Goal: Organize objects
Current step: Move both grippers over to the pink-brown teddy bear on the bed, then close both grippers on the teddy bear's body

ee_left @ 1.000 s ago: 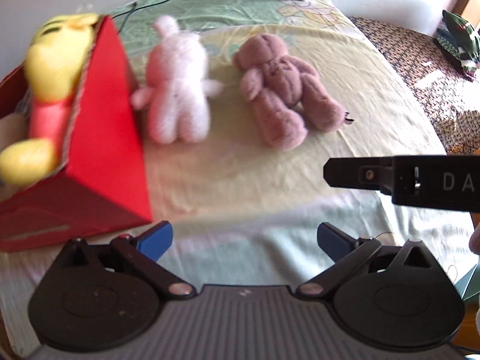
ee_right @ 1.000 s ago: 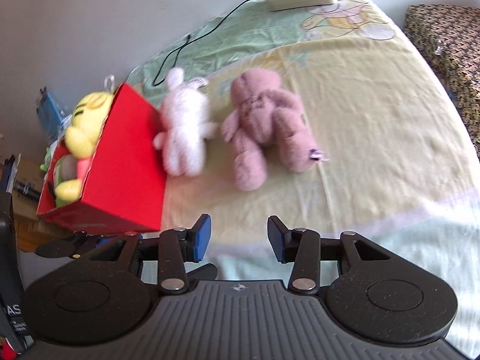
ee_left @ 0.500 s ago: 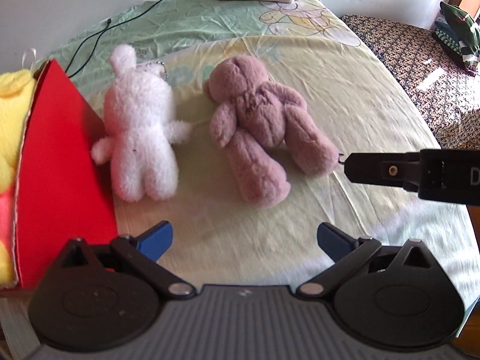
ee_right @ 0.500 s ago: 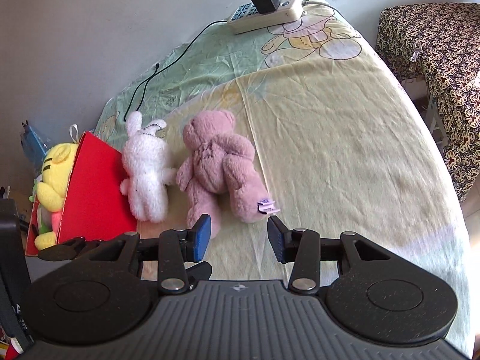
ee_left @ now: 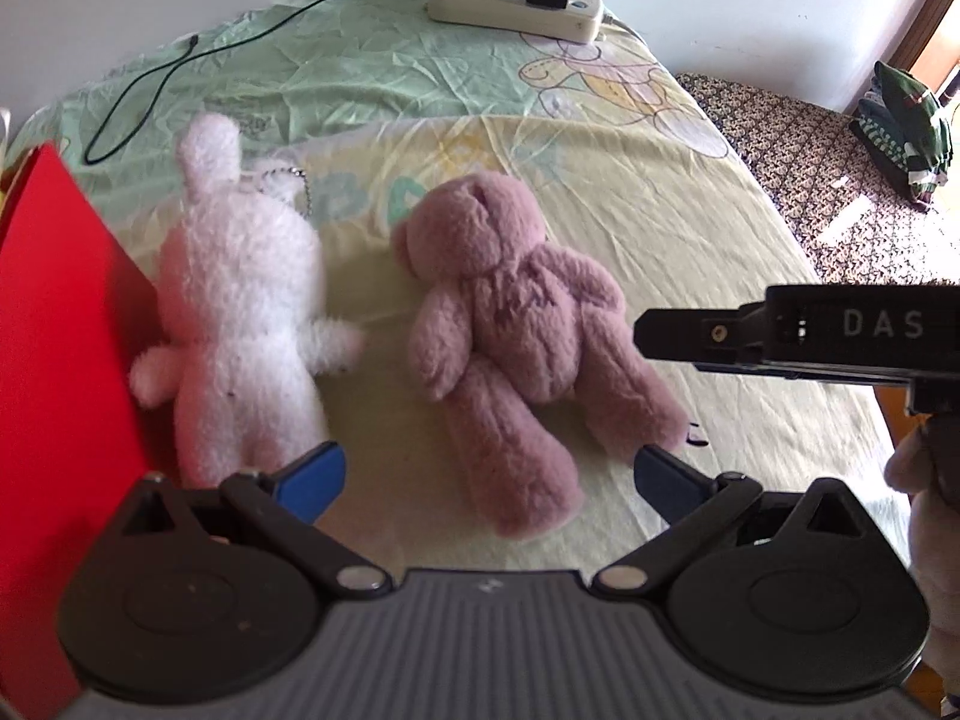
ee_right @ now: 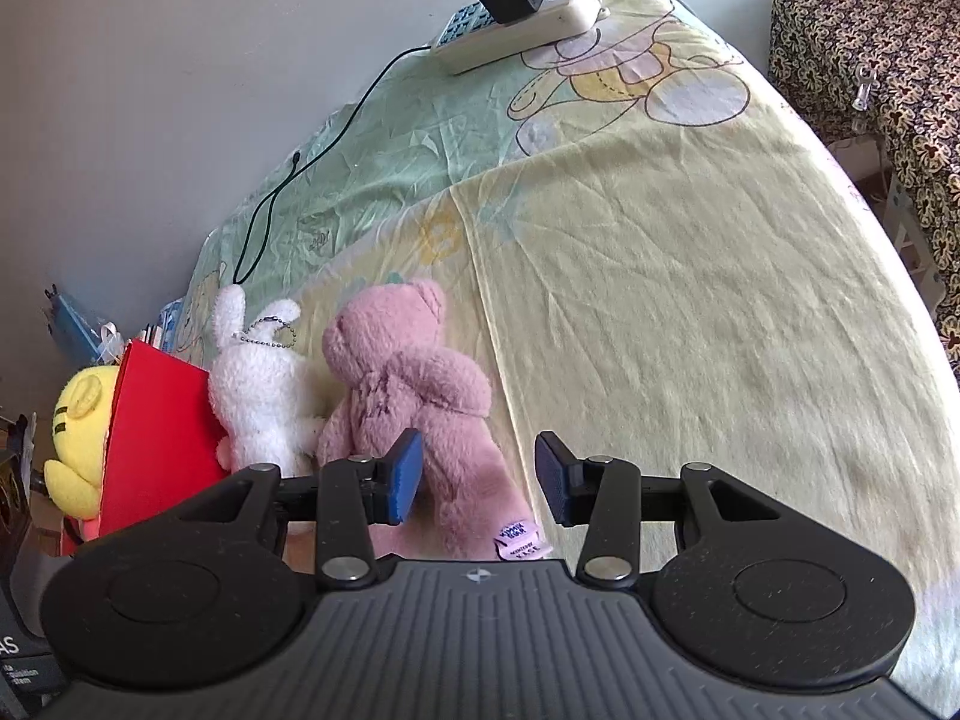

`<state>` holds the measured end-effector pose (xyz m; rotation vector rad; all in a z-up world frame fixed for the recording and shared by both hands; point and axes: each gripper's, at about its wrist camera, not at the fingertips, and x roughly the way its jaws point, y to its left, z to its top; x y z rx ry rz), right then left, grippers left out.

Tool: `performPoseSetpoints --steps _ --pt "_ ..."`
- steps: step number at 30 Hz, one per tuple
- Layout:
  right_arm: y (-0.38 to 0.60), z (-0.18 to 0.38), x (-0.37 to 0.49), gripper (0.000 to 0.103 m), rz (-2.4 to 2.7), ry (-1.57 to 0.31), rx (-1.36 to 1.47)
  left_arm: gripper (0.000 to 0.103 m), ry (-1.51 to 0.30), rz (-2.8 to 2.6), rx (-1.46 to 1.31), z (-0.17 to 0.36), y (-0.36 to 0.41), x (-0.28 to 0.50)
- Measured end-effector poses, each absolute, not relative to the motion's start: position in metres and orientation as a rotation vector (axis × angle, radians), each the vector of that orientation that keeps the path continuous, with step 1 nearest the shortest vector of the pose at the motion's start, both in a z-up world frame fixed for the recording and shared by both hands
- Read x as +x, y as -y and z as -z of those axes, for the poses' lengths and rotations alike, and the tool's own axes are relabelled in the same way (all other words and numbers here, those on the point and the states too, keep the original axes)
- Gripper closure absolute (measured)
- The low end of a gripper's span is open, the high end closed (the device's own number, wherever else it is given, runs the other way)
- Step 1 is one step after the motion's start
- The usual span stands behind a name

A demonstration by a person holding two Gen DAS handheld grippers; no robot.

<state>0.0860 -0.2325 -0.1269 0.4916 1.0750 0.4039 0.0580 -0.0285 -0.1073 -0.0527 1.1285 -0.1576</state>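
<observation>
- we count two plush toys lying on the bed sheet (ee_right: 660, 276): one white rabbit (ee_left: 240, 312) and one pink bear (ee_left: 516, 336), side by side, both with heads toward the wall.
- the white rabbit lies against the side of one red box (ee_left: 54, 372); a small ball chain shows at its head.
- the pink bear is just right of the rabbit, with a little label at one foot in the right wrist view.
- the red box holds one yellow plush toy (ee_right: 81, 432), its head poking above the rim; what else is in the box we cannot tell.
- our left tongs (ee_left: 489, 477) are wide open and empty, hovering over the bear's legs.
- our right tongs (ee_right: 477, 474) are open too, holding nothing, with one of the bear's legs between the blue pads.
- at the far end of the bed we see one white power strip (ee_left: 516, 0) with one black charger plugged in, and one thin black cable (ee_left: 180, 60) trailing over the sheet.
</observation>
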Motion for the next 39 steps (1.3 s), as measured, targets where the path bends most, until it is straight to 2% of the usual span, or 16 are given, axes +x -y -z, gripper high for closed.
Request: performPoseSetpoints --steps 12,16,22,35,39 --pt "0.225 0.155 0.118 0.055 -0.539 -1.123 0.591 0.001 -1.164 0.241 -0.131 0.129 0.023 0.083" --pt "0.221 0.159 0.126 0.048 -0.619 -1.121 0.638 0.001 -1.156 0.275 -0.146 0.131 0.022 0.088" --pt "0.209 0.162 0.135 0.047 -0.672 -1.104 0.616 0.000 -1.153 0.296 -0.178 0.134 0.017 0.094" --pt "0.222 0.158 0.112 0.063 -0.774 -1.240 0.592 0.004 -1.154 0.360 -0.168 0.133 0.023 0.084" --pt "0.227 0.154 0.092 0.064 -0.762 -1.249 0.586 0.006 -1.157 0.385 -0.158 0.130 0.026 0.069"
